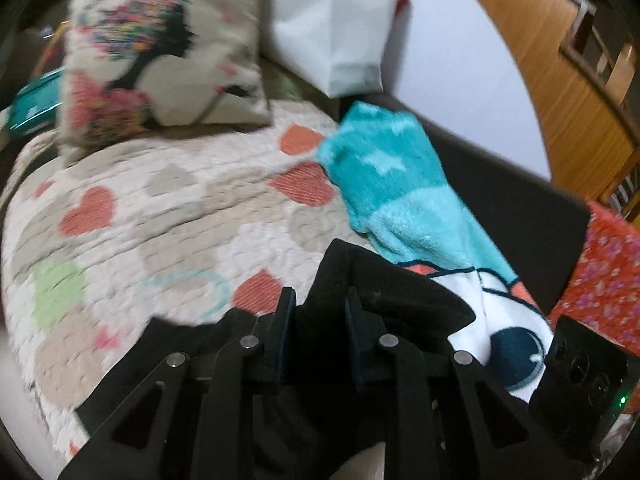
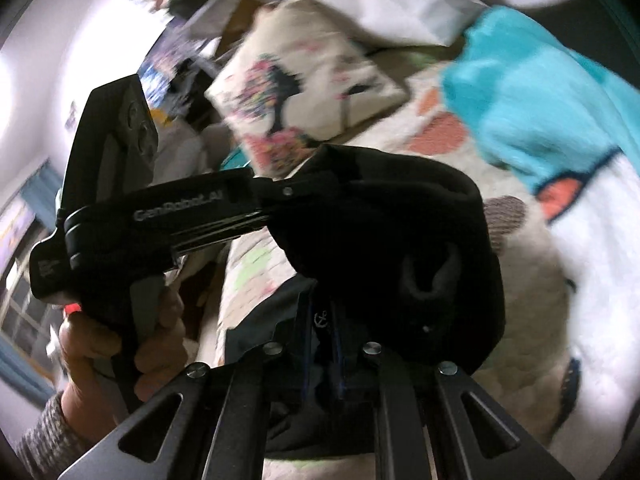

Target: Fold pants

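Observation:
The black pants (image 1: 384,296) hang bunched between both grippers, above a quilted bed cover (image 1: 168,216) with hearts. My left gripper (image 1: 320,304) is shut on a fold of the black fabric, which rises between its fingers. In the right wrist view the pants (image 2: 400,232) form a dark loop in front of the camera. My right gripper (image 2: 324,316) is shut on their edge, near a small anchor mark. The left gripper's body (image 2: 192,208) and the hand holding it show at the left of that view, its fingers buried in the fabric.
A floral cushion (image 1: 160,52) lies at the far end of the bed, with a white bag (image 1: 332,24) behind it. A teal and white fleece blanket (image 1: 400,184) lies at the right. A dark sofa edge (image 1: 520,216) and wooden furniture (image 1: 560,80) stand beyond.

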A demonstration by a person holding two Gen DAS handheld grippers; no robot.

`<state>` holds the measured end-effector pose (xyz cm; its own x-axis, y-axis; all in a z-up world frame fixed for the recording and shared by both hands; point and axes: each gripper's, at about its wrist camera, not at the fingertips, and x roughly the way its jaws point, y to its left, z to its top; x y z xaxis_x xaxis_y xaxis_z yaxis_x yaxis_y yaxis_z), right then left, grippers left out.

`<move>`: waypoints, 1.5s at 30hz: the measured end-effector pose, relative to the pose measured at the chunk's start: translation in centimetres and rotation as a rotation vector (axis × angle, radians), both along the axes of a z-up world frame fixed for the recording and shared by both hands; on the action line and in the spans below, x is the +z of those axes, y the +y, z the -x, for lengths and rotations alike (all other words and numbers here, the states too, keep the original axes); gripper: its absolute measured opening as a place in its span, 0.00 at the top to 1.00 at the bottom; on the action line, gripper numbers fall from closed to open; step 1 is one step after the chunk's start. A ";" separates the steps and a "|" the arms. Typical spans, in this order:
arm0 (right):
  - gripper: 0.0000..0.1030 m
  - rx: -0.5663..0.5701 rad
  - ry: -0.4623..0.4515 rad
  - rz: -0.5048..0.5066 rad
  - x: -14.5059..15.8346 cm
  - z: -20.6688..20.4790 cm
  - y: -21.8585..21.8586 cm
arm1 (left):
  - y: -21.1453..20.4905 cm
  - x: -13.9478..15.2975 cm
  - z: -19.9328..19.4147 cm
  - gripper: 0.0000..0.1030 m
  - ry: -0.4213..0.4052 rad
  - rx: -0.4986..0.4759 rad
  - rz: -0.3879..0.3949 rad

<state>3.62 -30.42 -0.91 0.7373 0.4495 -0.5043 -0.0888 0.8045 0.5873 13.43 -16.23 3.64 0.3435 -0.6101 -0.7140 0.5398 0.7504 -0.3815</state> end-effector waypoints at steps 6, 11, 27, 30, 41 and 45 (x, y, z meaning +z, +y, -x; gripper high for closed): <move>0.90 0.179 -0.035 0.107 1.3 0.8 6.9 | 9.8 -0.7 2.7 0.78 0.000 0.142 0.089; 0.88 0.363 0.017 0.185 -0.7 0.7 13.5 | 15.7 -4.9 3.9 0.76 0.050 0.278 0.063; 0.49 0.578 0.093 0.242 -0.3 4.8 14.0 | 26.8 -9.8 5.1 0.67 0.284 0.704 0.073; 0.49 0.460 0.061 0.285 0.8 3.6 12.5 | 25.1 -9.0 6.3 0.66 0.257 0.658 0.160; 0.56 0.664 0.266 0.273 -7.1 3.2 16.8 | 17.2 -13.5 4.7 0.56 0.416 0.407 0.260; 0.56 0.618 0.181 0.372 -6.1 5.1 16.2 | 17.5 -14.2 3.5 0.79 0.489 0.377 0.366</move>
<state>-1.48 -14.20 -6.97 0.2959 0.5313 -0.7938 -0.5176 0.7876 0.3343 9.91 1.30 -10.52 0.2713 -0.7426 -0.6123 -0.0278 0.6298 -0.7762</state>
